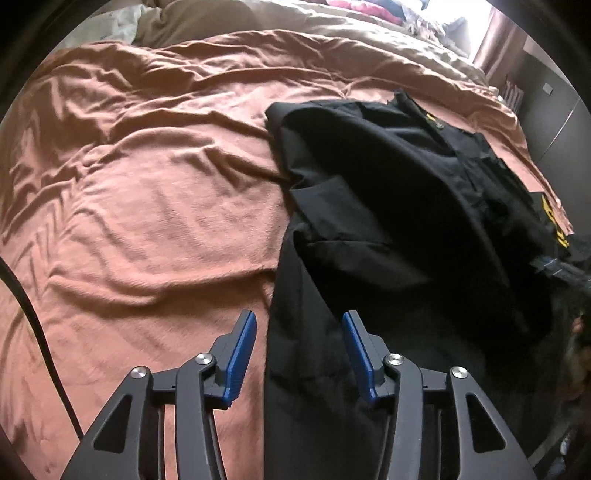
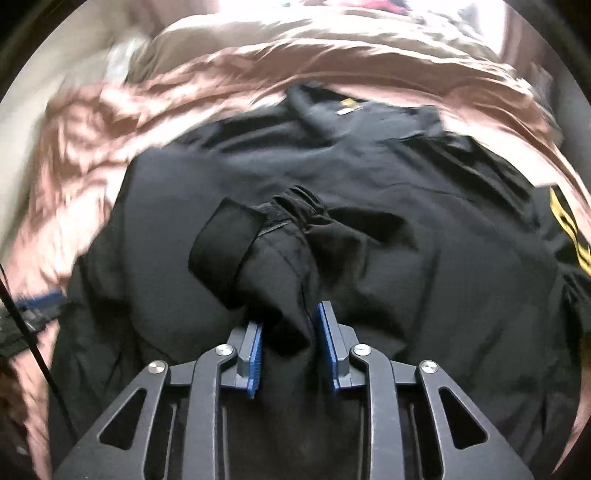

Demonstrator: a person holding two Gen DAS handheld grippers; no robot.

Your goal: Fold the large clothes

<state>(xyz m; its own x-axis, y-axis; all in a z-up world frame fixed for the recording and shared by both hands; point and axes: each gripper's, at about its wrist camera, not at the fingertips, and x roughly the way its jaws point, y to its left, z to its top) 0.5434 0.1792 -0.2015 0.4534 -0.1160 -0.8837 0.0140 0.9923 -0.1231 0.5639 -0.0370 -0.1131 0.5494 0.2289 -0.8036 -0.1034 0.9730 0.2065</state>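
A big black jacket (image 1: 399, 206) lay on a bed covered with a wrinkly pinkish-brown blanket (image 1: 140, 206). In the left wrist view the jacket sat toward the right edge of the bed, with a long dark part hanging down toward the near edge. The left gripper (image 1: 299, 354) was right over that long part near the bed's near edge. Its two blue pads stood apart, one over the blanket and one over the black cloth, and they were not pinching anything. In the right wrist view the jacket filled the middle of the bed, with a small yellow tag (image 2: 349, 105) near its collar at the far side and yellow stripes (image 2: 570, 229) on the part by the right edge. The right gripper (image 2: 290, 345) had a bunched-up sleeve (image 2: 258, 254) of the jacket squeezed between its blue pads. The sleeve's cuff stuck up and away from the gripper, over the flat body of the jacket. A pale sheet (image 1: 229, 18) showed at the far edge of the bed.
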